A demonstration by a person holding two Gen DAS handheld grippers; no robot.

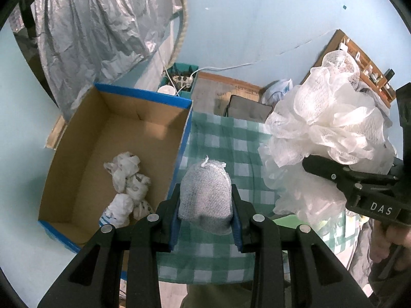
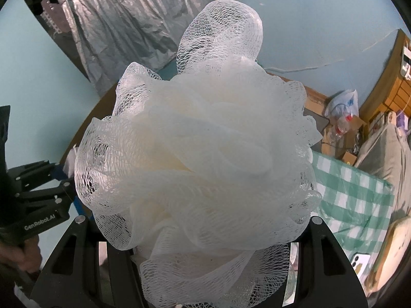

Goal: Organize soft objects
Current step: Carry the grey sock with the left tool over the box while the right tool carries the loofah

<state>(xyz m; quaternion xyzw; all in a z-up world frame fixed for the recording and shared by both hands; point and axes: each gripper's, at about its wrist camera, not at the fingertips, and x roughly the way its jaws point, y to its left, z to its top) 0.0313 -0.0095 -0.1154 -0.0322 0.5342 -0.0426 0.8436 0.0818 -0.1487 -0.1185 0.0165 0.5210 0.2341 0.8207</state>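
Observation:
My left gripper (image 1: 205, 200) is shut on a grey knitted scrubber (image 1: 205, 192) and holds it above the green checked cloth (image 1: 226, 141), just right of the cardboard box (image 1: 77, 179). A crumpled white cloth (image 1: 125, 184) lies inside the box. My right gripper (image 1: 341, 164) is shut on a white mesh bath pouf (image 1: 326, 128), held up at the right. In the right wrist view the pouf (image 2: 200, 154) fills the middle and hides my right fingertips; the left gripper's body (image 2: 38, 200) shows at the left edge.
A silver foil curtain (image 1: 90, 38) hangs behind the box. A teal bin (image 1: 182, 77) with cables stands at the back. A dark flat case (image 1: 249, 107), a plastic bag (image 2: 344, 105) and wooden shelves (image 2: 393, 87) are at the back right.

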